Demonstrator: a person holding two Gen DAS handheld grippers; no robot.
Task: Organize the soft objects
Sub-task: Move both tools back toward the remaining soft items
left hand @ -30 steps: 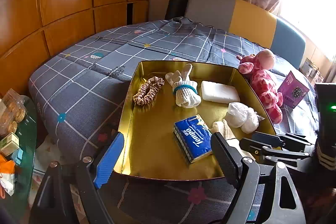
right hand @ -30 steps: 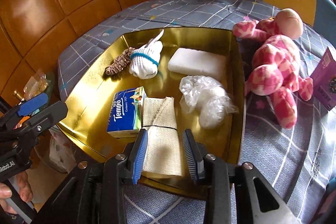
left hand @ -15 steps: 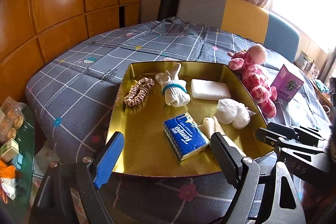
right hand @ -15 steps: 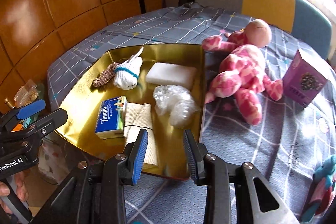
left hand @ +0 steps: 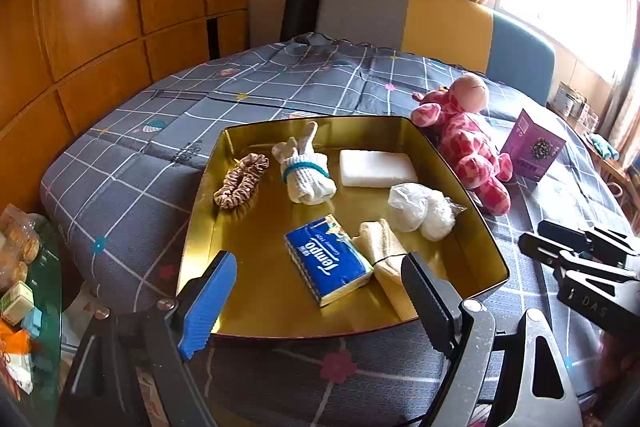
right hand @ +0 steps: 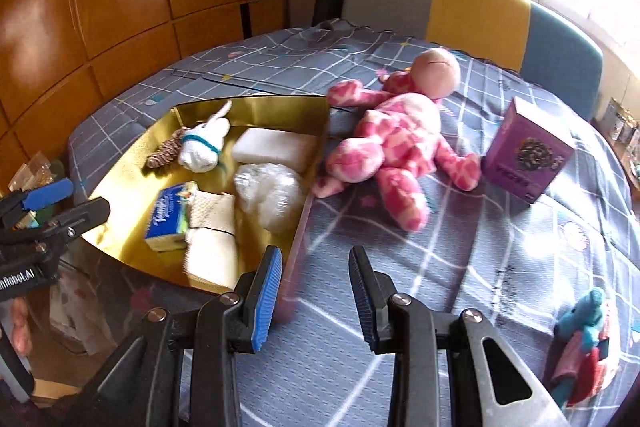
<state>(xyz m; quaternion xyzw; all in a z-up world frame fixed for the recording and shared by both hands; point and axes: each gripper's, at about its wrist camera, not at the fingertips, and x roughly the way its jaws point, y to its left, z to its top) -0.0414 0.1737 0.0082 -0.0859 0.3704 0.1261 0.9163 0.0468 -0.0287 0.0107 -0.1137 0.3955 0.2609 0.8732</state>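
right gripper point(right hand: 314, 293) jaws parted, empty, over bed beside gold tray point(right hand: 316, 131) | left gripper point(left hand: 316, 299) wide, empty, at tray's near edge | pink plush point(right hand: 396, 155) lies outside tray | risk: narrow jaws may pinch only fabric, plush could slip

Teal toy point(right hand: 585, 311) edge-cropped (part hidden)

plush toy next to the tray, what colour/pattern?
The plush toy is pink with pale pink patches and a plain peach head; clearest in the right wrist view.
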